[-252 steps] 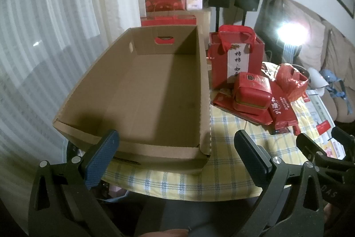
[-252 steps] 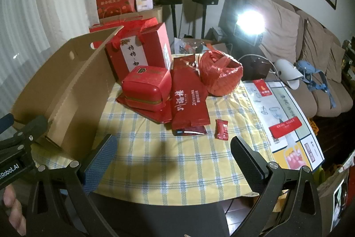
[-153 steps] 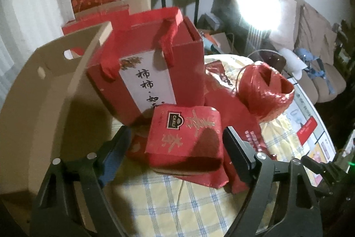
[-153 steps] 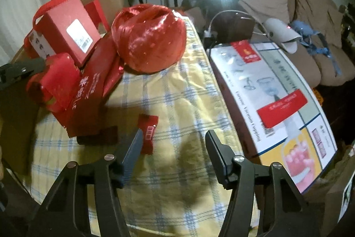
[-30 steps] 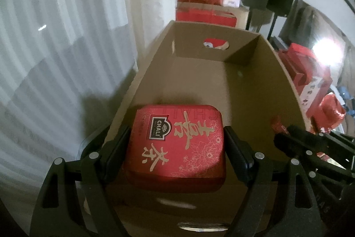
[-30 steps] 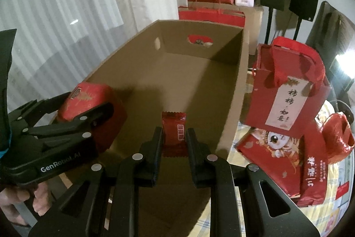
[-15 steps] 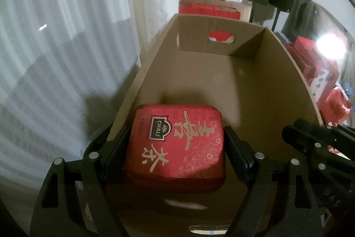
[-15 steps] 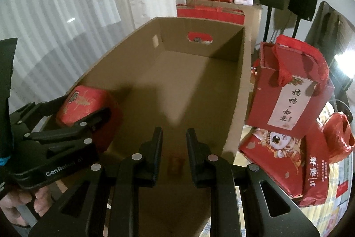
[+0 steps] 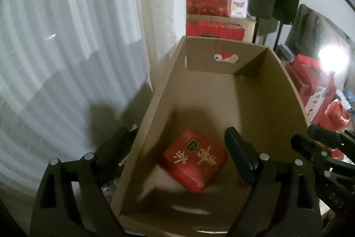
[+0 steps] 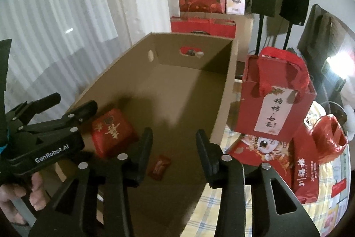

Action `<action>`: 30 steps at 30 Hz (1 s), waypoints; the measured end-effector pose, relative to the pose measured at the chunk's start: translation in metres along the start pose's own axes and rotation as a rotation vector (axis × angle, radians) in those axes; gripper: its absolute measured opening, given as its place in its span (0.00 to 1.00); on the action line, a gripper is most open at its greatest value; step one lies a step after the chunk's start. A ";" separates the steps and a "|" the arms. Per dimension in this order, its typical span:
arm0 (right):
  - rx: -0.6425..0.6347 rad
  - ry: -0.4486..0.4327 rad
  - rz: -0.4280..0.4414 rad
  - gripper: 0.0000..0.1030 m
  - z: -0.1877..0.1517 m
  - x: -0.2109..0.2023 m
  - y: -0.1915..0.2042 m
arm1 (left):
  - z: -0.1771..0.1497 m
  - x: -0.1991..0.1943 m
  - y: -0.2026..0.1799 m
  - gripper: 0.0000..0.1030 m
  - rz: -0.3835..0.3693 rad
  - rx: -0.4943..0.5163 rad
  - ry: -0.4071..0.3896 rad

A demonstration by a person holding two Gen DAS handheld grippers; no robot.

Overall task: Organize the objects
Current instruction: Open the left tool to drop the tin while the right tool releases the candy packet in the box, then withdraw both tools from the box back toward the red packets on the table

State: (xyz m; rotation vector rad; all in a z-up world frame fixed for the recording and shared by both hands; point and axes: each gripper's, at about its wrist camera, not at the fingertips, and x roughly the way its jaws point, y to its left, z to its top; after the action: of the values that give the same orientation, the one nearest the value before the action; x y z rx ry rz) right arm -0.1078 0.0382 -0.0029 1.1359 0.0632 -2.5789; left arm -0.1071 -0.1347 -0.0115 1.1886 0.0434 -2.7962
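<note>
Both grippers hang over the box (image 10: 224,90), jaws opening with nothing between them. The left gripper (image 9: 177,148) is above the red tin (image 9: 195,160), which lies tilted on the box floor; the right gripper (image 10: 174,148) is above the candy (image 10: 159,167), seemingly flat beside it. Lift both straight up, clear of the walls, before reaching for the tabletop (image 10: 213,206) items.

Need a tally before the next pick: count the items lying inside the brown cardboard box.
2. A red rounded tea tin lies near the brown cardboard box's near-left corner; a small red candy wrapper lies on the floor to its right. Near wall may hide more.
</note>
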 end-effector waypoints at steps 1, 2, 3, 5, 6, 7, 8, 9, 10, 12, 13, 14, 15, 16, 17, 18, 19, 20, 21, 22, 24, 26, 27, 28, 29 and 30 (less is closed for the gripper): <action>0.004 -0.005 -0.002 0.45 0.000 -0.002 -0.001 | 0.000 0.000 0.001 0.86 -0.003 -0.004 0.001; 0.006 -0.008 -0.005 0.47 0.000 -0.003 -0.002 | 0.001 0.000 0.002 0.87 -0.004 -0.007 0.001; 0.008 -0.009 -0.006 0.50 0.001 -0.004 -0.003 | 0.000 0.000 0.002 0.87 -0.004 -0.008 0.002; 0.014 -0.016 -0.016 0.57 0.001 -0.007 -0.006 | -0.001 0.000 0.002 0.90 0.004 -0.007 0.002; 0.017 -0.018 -0.020 0.60 0.001 -0.008 -0.007 | -0.001 0.000 0.002 0.90 0.008 -0.007 0.002; 0.019 -0.021 -0.026 0.63 0.001 -0.009 -0.009 | -0.002 -0.001 0.003 0.92 0.008 -0.009 0.001; 0.021 -0.023 -0.031 0.65 0.001 -0.010 -0.010 | -0.002 -0.001 0.003 0.94 0.006 -0.012 0.000; 0.023 -0.025 -0.034 0.68 0.002 -0.011 -0.011 | -0.002 -0.001 0.003 0.95 0.001 -0.017 -0.001; 0.025 -0.029 -0.037 0.71 0.001 -0.013 -0.013 | -0.002 -0.002 0.004 0.97 -0.002 -0.021 -0.002; 0.030 -0.035 -0.046 0.74 0.001 -0.015 -0.016 | -0.001 -0.003 0.005 0.98 -0.012 -0.024 -0.006; 0.033 -0.039 -0.050 0.77 0.002 -0.016 -0.018 | -0.001 -0.003 0.005 0.98 -0.016 -0.023 -0.005; 0.036 -0.041 -0.054 0.79 0.002 -0.017 -0.020 | -0.001 -0.004 0.005 0.98 -0.024 -0.021 -0.003; 0.040 -0.045 -0.059 0.82 0.002 -0.019 -0.022 | -0.001 -0.004 0.006 0.98 -0.033 -0.021 -0.002; 0.044 -0.048 -0.063 0.86 0.002 -0.020 -0.024 | -0.001 -0.005 0.006 0.99 -0.040 -0.021 -0.002; 0.050 -0.050 -0.066 0.88 0.002 -0.022 -0.026 | -0.001 -0.005 0.005 0.99 -0.046 -0.022 -0.002; 0.057 -0.052 -0.071 0.93 0.001 -0.023 -0.029 | -0.001 -0.006 0.005 0.99 -0.049 -0.023 -0.004; 0.062 -0.055 -0.076 0.99 0.001 -0.025 -0.032 | -0.001 -0.006 0.004 0.99 -0.053 -0.024 -0.005; 0.067 -0.060 -0.083 1.00 0.001 -0.026 -0.034 | -0.001 -0.007 0.004 0.99 -0.059 -0.026 -0.004; 0.072 -0.064 -0.088 1.00 0.000 -0.028 -0.037 | -0.001 -0.007 0.003 0.99 -0.068 -0.028 -0.001; 0.077 -0.065 -0.091 1.00 0.000 -0.029 -0.039 | -0.001 -0.007 0.002 0.99 -0.073 -0.029 -0.001; 0.085 -0.061 -0.097 1.00 -0.002 -0.031 -0.044 | -0.001 -0.008 -0.001 0.99 -0.082 -0.027 -0.002; 0.091 -0.060 -0.105 1.00 -0.003 -0.034 -0.049 | -0.001 -0.010 -0.004 0.99 -0.101 -0.024 0.000; 0.094 -0.061 -0.111 1.00 -0.004 -0.036 -0.052 | -0.001 -0.010 -0.006 0.99 -0.110 -0.023 0.000; 0.098 -0.063 -0.117 1.00 -0.005 -0.037 -0.055 | -0.001 -0.011 -0.009 0.99 -0.115 -0.022 -0.002; 0.101 -0.064 -0.119 1.00 -0.006 -0.039 -0.058 | -0.001 -0.013 -0.012 0.99 -0.118 -0.019 -0.006; 0.106 -0.066 -0.123 1.00 -0.007 -0.042 -0.061 | -0.001 -0.015 -0.014 0.99 -0.121 -0.015 -0.011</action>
State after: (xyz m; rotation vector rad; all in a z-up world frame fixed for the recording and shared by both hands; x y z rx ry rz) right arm -0.0952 0.1084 0.0170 1.1143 -0.0201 -2.7558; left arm -0.0974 -0.1190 -0.0016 1.2064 0.1404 -2.8997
